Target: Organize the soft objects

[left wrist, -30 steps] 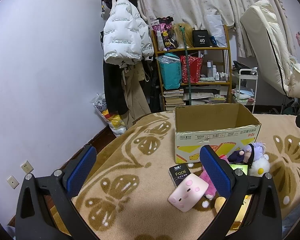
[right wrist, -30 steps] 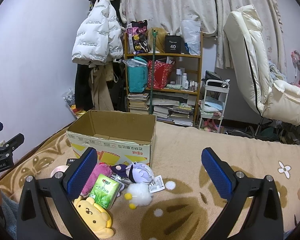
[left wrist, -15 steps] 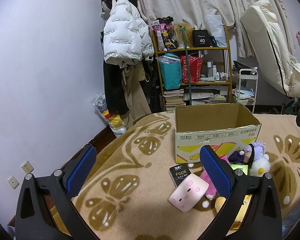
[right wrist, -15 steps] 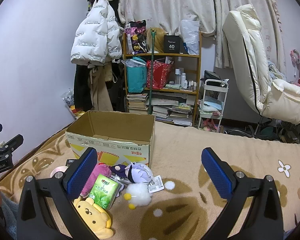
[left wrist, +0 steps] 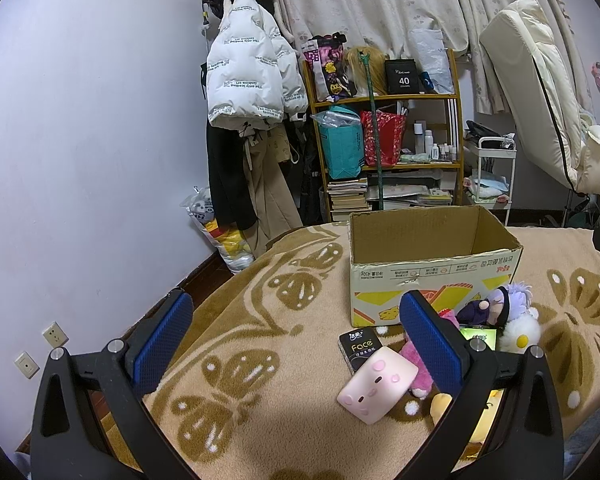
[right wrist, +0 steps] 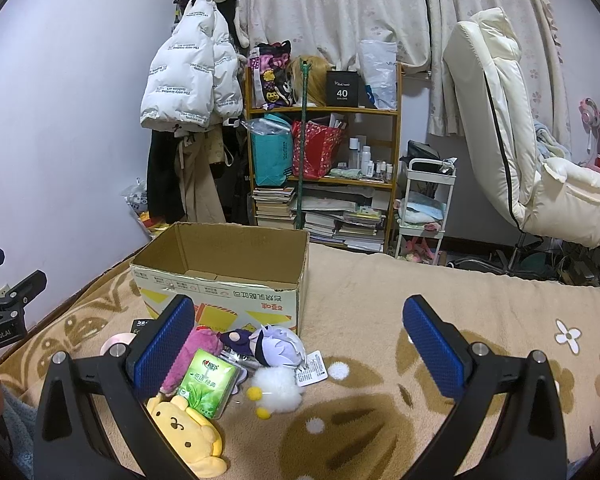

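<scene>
An open cardboard box stands on the patterned blanket. In front of it lies a pile of soft things: a pink pig cushion, a black tissue pack, a pink plush, a purple-haired doll, a white duck plush, a green tissue pack and a yellow dog plush. My left gripper is open and empty, left of the pile. My right gripper is open and empty, above the pile's right side.
The blanket extends to the right of the box. A wooden shelf with books and bags, hanging coats, a white cart and a cream recliner stand behind. The left gripper's body shows at the right wrist view's left edge.
</scene>
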`<state>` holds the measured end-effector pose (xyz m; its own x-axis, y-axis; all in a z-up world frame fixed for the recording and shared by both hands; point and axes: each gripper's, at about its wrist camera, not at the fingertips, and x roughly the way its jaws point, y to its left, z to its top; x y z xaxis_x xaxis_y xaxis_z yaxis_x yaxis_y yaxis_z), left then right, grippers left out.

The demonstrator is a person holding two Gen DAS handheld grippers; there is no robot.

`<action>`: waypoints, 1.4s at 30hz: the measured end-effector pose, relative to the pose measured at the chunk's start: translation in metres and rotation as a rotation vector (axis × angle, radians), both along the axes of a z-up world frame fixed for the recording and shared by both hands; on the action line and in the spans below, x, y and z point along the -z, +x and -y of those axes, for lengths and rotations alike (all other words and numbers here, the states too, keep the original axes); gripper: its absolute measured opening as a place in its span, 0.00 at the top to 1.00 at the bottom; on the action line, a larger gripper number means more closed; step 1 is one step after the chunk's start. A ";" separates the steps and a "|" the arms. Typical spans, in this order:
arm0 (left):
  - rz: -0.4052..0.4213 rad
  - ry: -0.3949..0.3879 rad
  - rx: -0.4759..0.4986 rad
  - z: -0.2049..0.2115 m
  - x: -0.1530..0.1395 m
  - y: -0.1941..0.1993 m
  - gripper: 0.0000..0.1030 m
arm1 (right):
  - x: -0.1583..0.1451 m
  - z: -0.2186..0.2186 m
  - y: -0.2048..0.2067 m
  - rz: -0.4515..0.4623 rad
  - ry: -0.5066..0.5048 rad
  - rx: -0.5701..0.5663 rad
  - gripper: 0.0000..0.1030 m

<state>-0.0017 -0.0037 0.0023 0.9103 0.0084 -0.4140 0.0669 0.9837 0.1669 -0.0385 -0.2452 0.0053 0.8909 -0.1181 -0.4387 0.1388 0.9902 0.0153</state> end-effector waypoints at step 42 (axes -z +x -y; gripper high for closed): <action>-0.031 0.016 -0.011 0.000 0.006 0.007 0.01 | -0.004 -0.003 0.003 -0.011 0.001 -0.005 0.00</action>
<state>0.0054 -0.0033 -0.0041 0.8967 0.0253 -0.4420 0.0615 0.9815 0.1811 -0.0357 -0.2421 0.0088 0.8865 -0.1137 -0.4485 0.1345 0.9908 0.0146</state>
